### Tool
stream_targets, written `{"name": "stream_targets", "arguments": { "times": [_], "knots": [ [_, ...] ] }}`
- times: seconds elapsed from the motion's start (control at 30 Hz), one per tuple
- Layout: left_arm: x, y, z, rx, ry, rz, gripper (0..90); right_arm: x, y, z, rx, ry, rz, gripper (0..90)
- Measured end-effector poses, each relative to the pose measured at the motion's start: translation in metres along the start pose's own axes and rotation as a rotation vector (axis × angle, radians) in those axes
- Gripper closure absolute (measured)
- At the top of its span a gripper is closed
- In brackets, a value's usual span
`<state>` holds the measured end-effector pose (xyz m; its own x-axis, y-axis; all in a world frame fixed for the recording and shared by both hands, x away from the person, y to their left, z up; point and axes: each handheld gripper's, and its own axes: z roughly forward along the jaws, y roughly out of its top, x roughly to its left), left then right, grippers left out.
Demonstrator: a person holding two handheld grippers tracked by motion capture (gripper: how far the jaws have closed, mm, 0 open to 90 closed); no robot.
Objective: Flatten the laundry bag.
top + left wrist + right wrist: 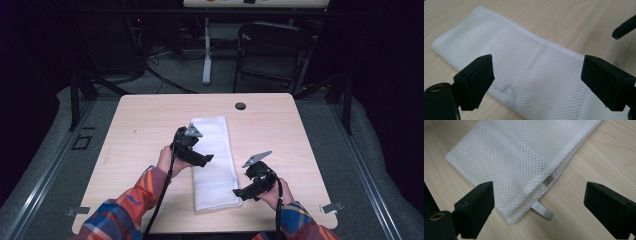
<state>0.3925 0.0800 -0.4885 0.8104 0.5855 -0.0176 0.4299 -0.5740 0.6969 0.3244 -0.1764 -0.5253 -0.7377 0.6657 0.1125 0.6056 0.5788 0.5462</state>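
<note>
The folded white mesh bag (215, 162) lies mid-table, running twelve to six o'clock; it looks light, limp and snaggy, best pinched at a folded corner. The left gripper (209, 158) and right gripper (237, 192) are both spread, holding nothing

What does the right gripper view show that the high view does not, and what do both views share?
Right gripper view alone: the mesh weave up close and a small white tab poking out from under the folded corner. High view alone: both forearms in plaid sleeves, the round hole in the table's far edge, and a chair beyond. Shared: the folded white mesh bag lying flat on the wooden table, and the open right claw.
</note>
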Motion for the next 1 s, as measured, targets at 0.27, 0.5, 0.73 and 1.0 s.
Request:
{"name": "stream_targets", "arguments": {
  "times": [0.27,0.5,0.73,1.0],
  "knots": [
    [-0.021,-0.021,-0.008,0.006,-0.025,0.01,11.2,-0.002,-0.002,-0.002,0.011,-0.015,0.016,9.9],
    [-0.035,-0.033,-0.011,0.023,-0.053,0.015,11.1,-0.005,-0.002,-0.003,0.022,-0.02,0.018,11.0],
    [-0.06,-0.042,-0.006,0.056,-0.095,0.064,12.8,-0.006,-0.003,-0.001,0.016,-0.022,0.033,12.0],
    [-0.086,-0.041,0.006,0.08,-0.156,0.129,19.9,-0.007,-0.003,0.001,0.039,-0.023,0.042,14.0]
  ]
}}
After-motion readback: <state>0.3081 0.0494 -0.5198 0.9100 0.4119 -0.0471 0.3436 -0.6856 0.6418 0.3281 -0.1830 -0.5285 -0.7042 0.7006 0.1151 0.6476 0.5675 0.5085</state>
